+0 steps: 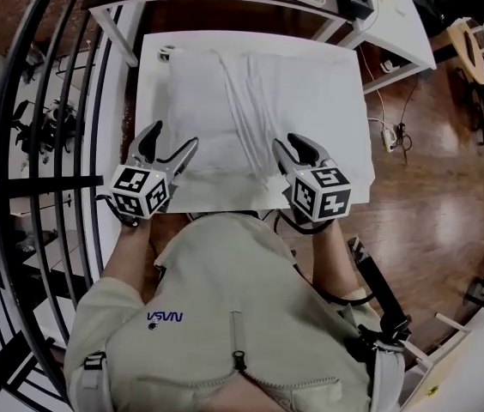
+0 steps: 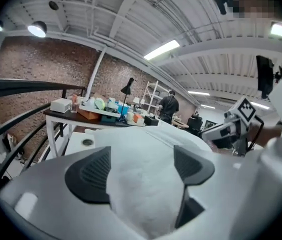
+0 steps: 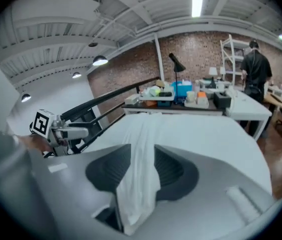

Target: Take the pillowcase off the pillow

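Right tool (image 3: 142, 171) astride stuffed pillowcase's (image 3: 143, 131) fold

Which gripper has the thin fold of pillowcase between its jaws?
The right gripper: a narrow pillowcase fold hangs between its jaws. The left gripper, jaws wide, straddles the bulky pillow instead.

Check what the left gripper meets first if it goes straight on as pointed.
The pillow: its white bulk sits between the left gripper's open jaws, so contact looks near-immediate, though depth is unclear.
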A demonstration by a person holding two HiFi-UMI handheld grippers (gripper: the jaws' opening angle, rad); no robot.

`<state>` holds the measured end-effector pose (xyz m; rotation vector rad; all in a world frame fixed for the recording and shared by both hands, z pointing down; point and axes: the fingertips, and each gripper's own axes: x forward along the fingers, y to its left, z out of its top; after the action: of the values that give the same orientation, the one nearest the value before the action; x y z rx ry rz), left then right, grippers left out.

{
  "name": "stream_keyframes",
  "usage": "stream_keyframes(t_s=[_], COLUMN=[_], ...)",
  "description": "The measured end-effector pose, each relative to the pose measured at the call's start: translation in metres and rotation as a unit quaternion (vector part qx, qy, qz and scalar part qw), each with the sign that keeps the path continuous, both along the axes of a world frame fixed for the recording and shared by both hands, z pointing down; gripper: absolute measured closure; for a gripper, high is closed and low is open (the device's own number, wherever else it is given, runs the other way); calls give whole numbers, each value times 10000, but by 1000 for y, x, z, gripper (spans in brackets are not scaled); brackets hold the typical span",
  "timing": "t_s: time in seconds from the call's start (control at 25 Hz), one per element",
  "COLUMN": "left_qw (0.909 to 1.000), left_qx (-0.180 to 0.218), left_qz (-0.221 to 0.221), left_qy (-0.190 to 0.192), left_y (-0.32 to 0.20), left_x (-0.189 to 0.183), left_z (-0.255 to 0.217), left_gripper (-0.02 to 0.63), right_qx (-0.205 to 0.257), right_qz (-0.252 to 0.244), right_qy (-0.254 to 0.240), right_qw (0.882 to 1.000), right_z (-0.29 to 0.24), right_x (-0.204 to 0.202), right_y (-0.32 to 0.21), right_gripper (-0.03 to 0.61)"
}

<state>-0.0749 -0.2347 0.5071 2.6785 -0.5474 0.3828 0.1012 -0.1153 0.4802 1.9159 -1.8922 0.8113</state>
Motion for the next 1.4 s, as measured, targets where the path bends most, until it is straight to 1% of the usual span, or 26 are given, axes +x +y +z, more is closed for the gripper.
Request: stream_keyframes(t_s=[0.08,0.16,0.24,0.32,0.44,0.48,0.52,0.6,0.64,0.68,0.76,0.88,1.0,1.12,1.24,1.32,1.36,1.4], left_qw=[9994,9978,9955,9934,9916,9914,9914,9925,9932,9937,9942,9960,9975,9977,9984,9979,9974,9971], left_qx=[-247,-469,-560,-609,-609,-526,-412,-141,8,158,411,556,604,589,295,-43,-159,-189], left_qz=[176,297,379,396,521,560,570,503,447,391,287,74,-189,-329,-428,-534,-573,-588], left_qy=[-172,-372,-664,-886,-1020,-1064,-1101,-1106,-1077,-1042,-953,-697,-317,-113,-237,-375,-418,-455], left_y=[-11,-18,-21,-22,-17,-15,-13,-11,-10,-10,-8,-6,-5,2,18,26,29,31], left_x=[24,42,57,67,72,72,70,66,63,60,53,36,17,-1,-15,-21,-21,-20], left_z=[10,20,33,45,51,52,51,47,44,41,34,24,11,6,32,64,78,87], left_gripper=[207,200,200,212,327,370,411,481,512,538,569,584,589,591,592,594,594,594], right_qx=[67,-23,-219,-501,-939,-996,-1001,-920,-864,-813,-716,-596,-530,-495,-573,-664,-680,-676], right_qz=[-125,-309,-439,-557,-799,-861,-889,-803,-714,-604,-292,328,905,1315,1371,1237,1152,1075], right_qy=[351,750,1116,1324,1692,1824,1953,2203,2290,2346,2419,2384,2140,1807,1650,1707,1781,1882], right_qw=[9993,9967,9925,9884,9778,9744,9716,9678,9669,9668,9672,9688,9712,9734,9750,9753,9749,9739], right_z=[-5,-2,8,24,48,52,53,49,46,42,32,16,8,15,37,51,55,56], right_x=[3,2,2,-1,-6,-7,-7,-1,4,11,29,74,116,137,133,121,114,110], right_y=[-34,-63,-85,-99,-106,-106,-105,-105,-106,-106,-103,-87,-61,-32,-13,-9,-10,-12], right_gripper=[411,391,364,360,364,386,412,535,566,568,568,569,569,569,569,569,569,569])
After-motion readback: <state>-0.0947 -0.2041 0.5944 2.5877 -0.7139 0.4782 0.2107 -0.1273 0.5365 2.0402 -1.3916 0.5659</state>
